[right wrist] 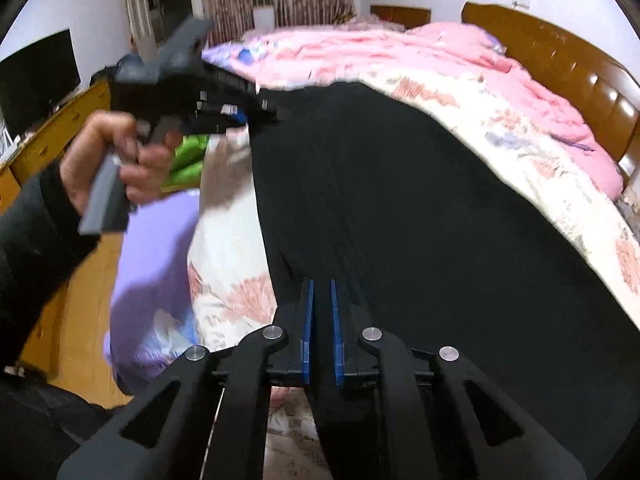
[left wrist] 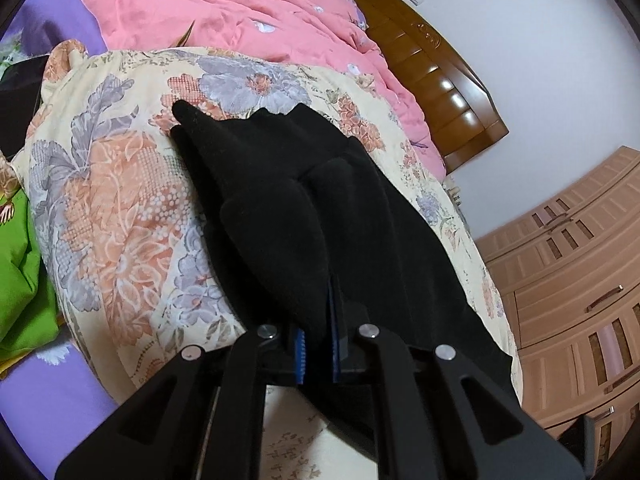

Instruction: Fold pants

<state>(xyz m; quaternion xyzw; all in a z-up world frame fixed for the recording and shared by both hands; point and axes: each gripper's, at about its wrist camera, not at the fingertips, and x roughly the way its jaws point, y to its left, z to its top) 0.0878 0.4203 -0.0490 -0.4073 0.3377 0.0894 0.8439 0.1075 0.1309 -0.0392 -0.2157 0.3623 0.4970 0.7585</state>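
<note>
While both hand-held grippers clamp, pants hang.

We see matt, fuzzy black cloth pants, a soft printed cotton floral quilt, a glossy varnished wood headboard, and matt black plastic tongs.

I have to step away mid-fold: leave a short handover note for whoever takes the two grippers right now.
Left gripper: shut on a bunched edge of the black pants.
Right gripper: shut on the pants' other near edge.
Pants: spread over the floral quilt on the bed, pink duvet beyond them, wooden headboard behind.
Done: both near edges pinched.
Left: carry the held edge over to make a fold, lay it flat, release, smooth. How many folds are already made cannot be told.
</note>
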